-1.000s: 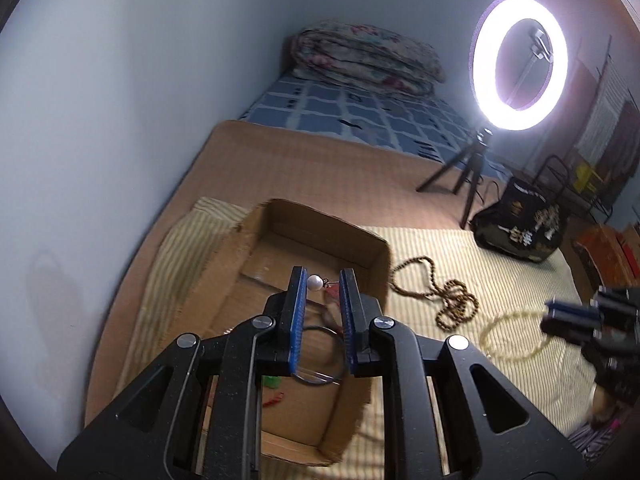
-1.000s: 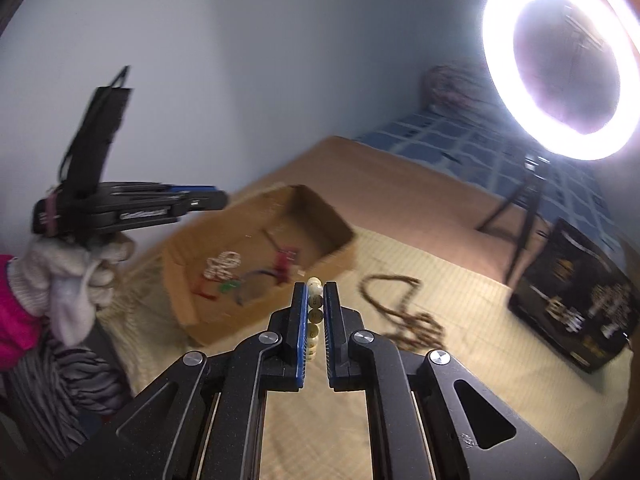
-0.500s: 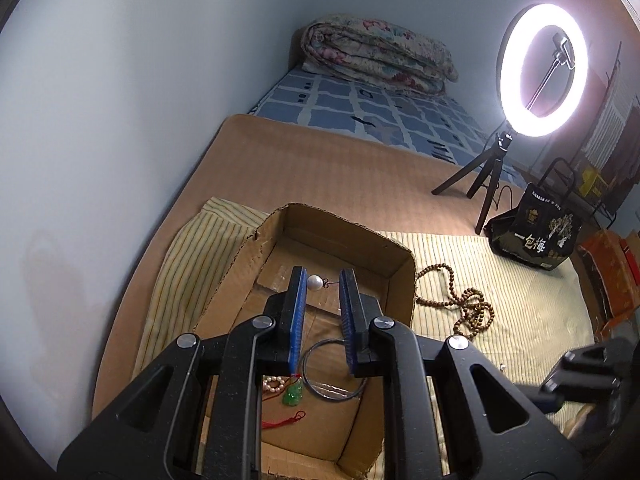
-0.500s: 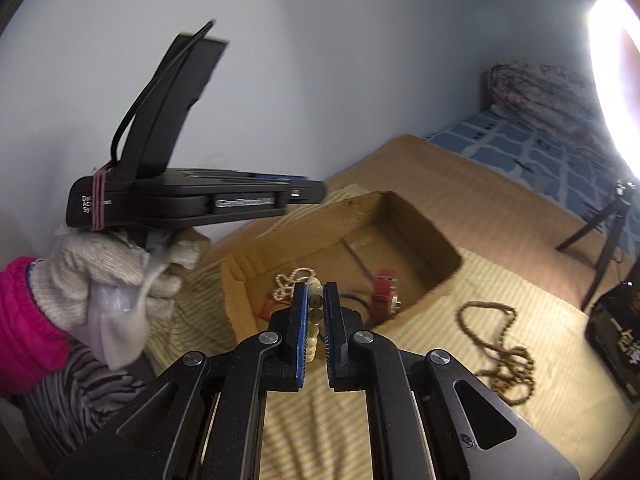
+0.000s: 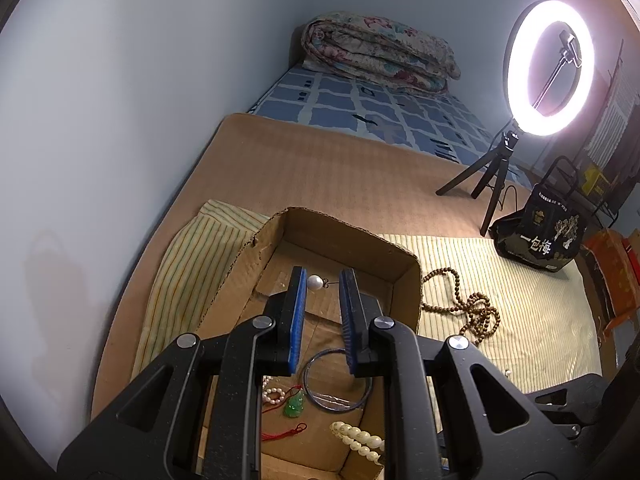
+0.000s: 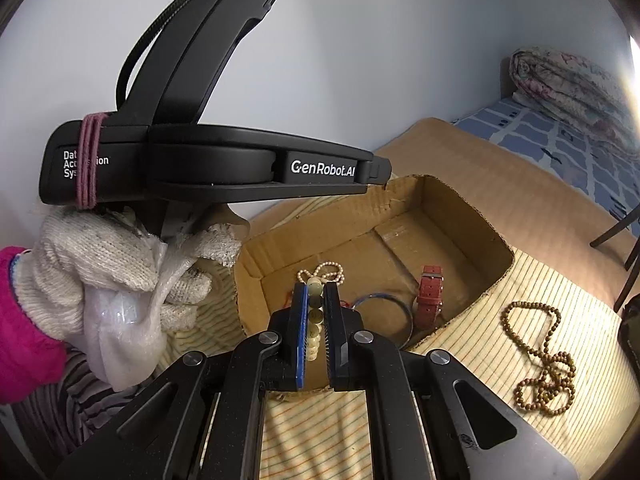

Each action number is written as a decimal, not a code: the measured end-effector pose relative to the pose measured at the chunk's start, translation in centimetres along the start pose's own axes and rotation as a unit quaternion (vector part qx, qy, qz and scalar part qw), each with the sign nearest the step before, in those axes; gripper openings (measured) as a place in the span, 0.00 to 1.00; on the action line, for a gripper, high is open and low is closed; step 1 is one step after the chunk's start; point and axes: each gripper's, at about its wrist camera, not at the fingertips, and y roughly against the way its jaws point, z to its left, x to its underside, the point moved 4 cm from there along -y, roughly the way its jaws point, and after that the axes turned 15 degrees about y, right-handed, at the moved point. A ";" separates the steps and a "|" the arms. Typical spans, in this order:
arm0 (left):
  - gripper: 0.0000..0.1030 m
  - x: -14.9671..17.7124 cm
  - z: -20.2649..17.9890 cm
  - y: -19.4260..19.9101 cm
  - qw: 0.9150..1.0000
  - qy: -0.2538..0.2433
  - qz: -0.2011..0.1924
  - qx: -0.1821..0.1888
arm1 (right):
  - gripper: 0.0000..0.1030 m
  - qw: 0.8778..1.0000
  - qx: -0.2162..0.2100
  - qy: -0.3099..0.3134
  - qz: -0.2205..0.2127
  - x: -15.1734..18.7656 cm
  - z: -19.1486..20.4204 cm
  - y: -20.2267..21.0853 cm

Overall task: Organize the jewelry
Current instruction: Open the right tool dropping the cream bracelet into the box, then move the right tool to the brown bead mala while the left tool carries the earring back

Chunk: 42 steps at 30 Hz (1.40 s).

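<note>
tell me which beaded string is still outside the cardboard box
The long brown wooden-bead strand, coiled on the striped mat right of the cardboard box. The cream bead bracelet is clamped in the right gripper over the box, and the small pearl strand lies inside.

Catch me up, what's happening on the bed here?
A person with a gripper in each hand is sorting jewelry into a cardboard box. The right gripper is shut on a cream bead bracelet and holds it over the box. The left gripper pinches a pearl earring above the box. Inside lie a blue bangle, a red watch, a pearl bracelet and a green pendant. A brown bead necklace is not yet in; it lies on the striped mat.
</note>
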 end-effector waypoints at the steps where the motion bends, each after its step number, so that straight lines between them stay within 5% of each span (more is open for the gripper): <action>1: 0.15 0.0 -0.1 0.0 1.000 0.000 0.000 -0.001 | 0.06 1.000 -0.002 0.000 0.000 -0.1 0.1 0.0; 6: 0.16 0.0 -0.2 -0.1 1.000 -0.005 -0.002 -0.006 | 0.07 1.000 0.008 0.004 -0.001 -0.4 0.4 -0.1; 8: 0.44 0.1 -0.3 -0.1 1.000 -0.008 -0.004 -0.011 | 0.18 1.000 0.010 0.003 -0.001 -0.4 0.4 -0.1; 10: 0.51 0.0 -0.4 0.1 1.000 -0.007 -0.010 -0.015 | 0.41 1.000 0.017 0.005 -0.001 -0.5 0.5 0.0; 19: 0.51 0.0 -0.7 0.8 1.000 -0.001 -0.020 -0.014 | 0.59 0.999 0.048 -0.008 0.005 0.7 -0.7 1.3; 42: 0.50 1.5 -3.7 3.2 0.999 -0.016 -0.046 -0.012 | 0.77 0.990 0.131 -0.056 0.010 3.2 -5.2 6.0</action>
